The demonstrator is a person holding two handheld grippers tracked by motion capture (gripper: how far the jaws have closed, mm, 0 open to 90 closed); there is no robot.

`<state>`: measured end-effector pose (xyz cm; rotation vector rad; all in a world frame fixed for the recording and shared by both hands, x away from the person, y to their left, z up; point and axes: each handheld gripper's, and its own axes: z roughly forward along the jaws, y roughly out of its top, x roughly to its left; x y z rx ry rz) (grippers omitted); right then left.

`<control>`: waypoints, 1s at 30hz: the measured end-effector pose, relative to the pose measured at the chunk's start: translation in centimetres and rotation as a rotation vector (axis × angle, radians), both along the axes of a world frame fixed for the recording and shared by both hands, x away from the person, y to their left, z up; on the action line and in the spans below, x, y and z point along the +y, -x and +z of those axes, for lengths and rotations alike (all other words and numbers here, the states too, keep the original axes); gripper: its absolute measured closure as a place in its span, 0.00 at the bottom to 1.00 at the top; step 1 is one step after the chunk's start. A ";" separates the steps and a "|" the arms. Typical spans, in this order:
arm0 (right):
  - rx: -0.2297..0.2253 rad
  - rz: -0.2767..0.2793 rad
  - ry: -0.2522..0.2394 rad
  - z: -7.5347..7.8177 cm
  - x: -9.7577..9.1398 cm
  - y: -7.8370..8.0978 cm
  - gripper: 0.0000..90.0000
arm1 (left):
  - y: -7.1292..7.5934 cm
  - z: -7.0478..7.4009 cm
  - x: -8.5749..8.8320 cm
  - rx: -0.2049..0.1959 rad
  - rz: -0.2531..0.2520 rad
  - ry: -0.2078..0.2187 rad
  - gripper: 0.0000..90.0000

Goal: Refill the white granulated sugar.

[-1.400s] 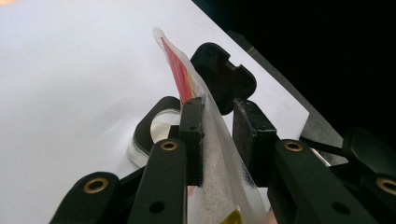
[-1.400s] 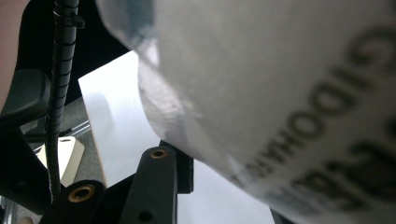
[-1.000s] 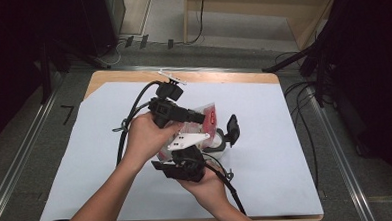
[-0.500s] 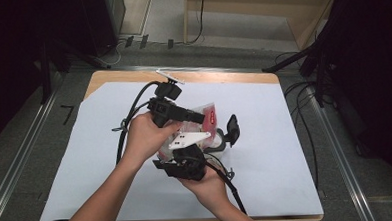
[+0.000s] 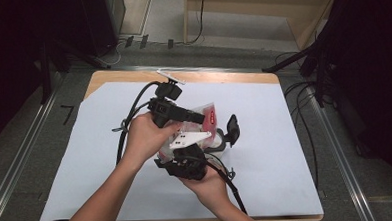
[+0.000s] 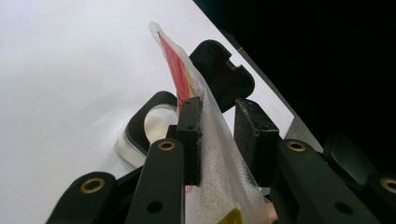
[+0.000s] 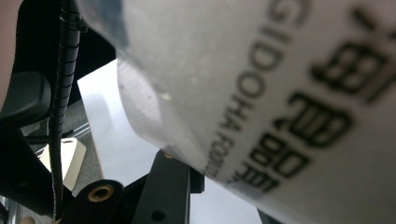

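Nearest the person, the right gripper (image 5: pixel 198 148) sits low over the front half of the surface (image 5: pixel 297 186), held in the right hand (image 5: pixel 210 185) that comes in from the bottom edge of the high view. Its jaws have just been closing, and in the right gripper view a plastic packet (image 7: pixel 261 93) with black printed lettering lies across them so close to the lens that it blurs; one jaw shows under the packet, but I cannot tell whether the pads press on it. Just beyond, the left hand (image 5: pixel 145 137) holds the left gripper (image 5: pixel 194 116), which points across toward the right side of the surface. In the left gripper view its jaws stand a little apart with the clear, red-printed packet (image 6: pixel 205 126) between them: the packet lies against one pad, while a gap shows between it and the other pad. The packet is off the surface, held up between the two grippers near the middle of the white sheet (image 5: pixel 86 160). Past it, just beside the grippers, a black clip-like piece (image 5: pixel 232 129) with a clear round part rests on the sheet. Farther off, cables (image 5: pixel 303 101) trail over the floor.
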<state>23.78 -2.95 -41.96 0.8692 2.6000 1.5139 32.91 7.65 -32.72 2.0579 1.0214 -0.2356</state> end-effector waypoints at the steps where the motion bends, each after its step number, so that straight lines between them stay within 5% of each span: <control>1: -0.001 -0.001 0.001 0.0 0.0 0.0 0.88 | 0.0 0.0 0.0 0.000 0.000 0.000 0.81; 30: 0.001 0.017 0.016 0.3 -0.1 0.0 0.90 | 0.1 0.2 0.1 -0.008 0.004 -0.026 0.82</control>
